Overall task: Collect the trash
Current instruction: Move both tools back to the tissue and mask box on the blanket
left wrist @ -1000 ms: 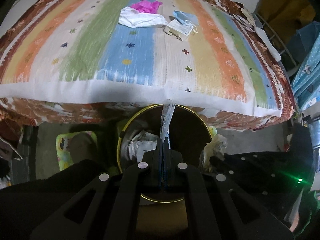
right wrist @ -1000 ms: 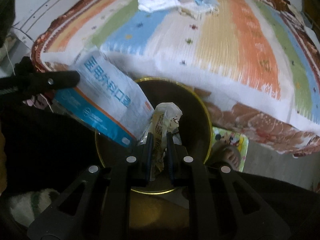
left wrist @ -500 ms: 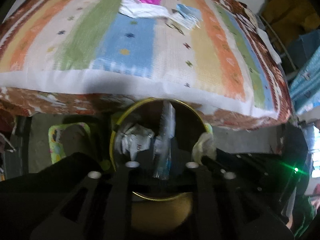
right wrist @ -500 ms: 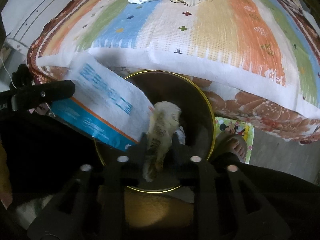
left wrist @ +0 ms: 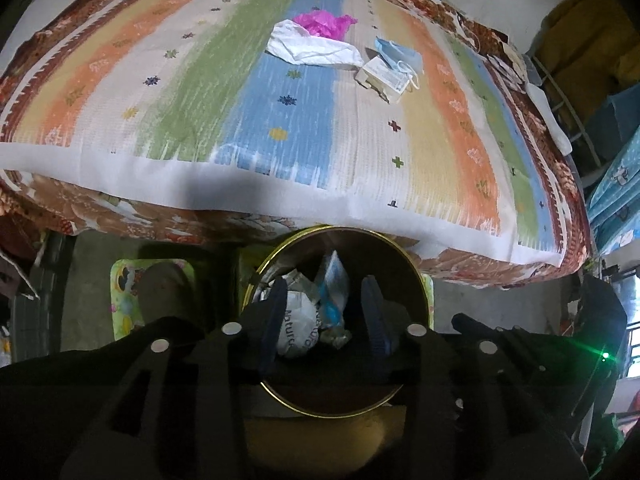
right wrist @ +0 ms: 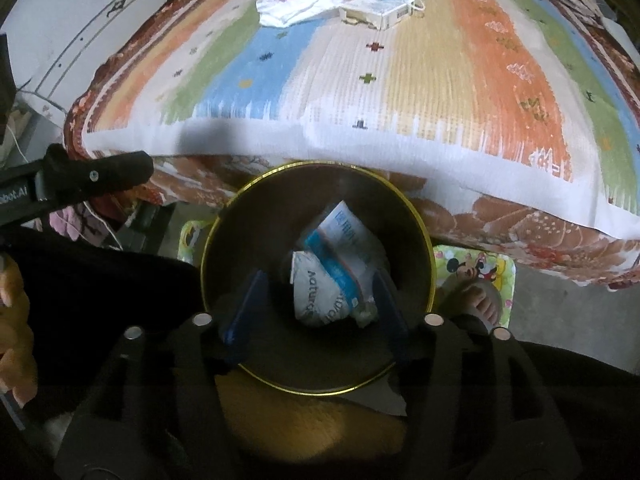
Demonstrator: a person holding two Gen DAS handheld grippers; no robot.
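We are at the drop: both grippers hang over the round dark bin with the brass-coloured rim (left wrist: pixel 416 276), which stands on the floor just against the edge of the striped, multicoloured bedspread (left wrist: pixel 192 120). The left gripper (left wrist: pixel 324 316) has its jaws opening, roughly half apart, with nothing pinched between them; the right gripper (right wrist: pixel 316 304) is opening too, somewhat wider, and its pads press on nothing. Seen between the fingers, well down in the bin, lie the white crumpled packet with dark lettering (right wrist: pixel 316 300) and the blue-and-white printed pouch (right wrist: pixel 344 252). To finish this step well, we would let the jaws spread fully before lifting, so no film clings to a pad, and rise straight up to keep clear of the rim. Trash remains far across the bedspread: a magenta plastic scrap (left wrist: pixel 322 24), a white crumpled bag (left wrist: pixel 312 46) touching it, a small white printed box (left wrist: pixel 384 78) and a pale blue face mask (left wrist: pixel 400 54) resting against that box. We judge these the next targets, one per gripper.
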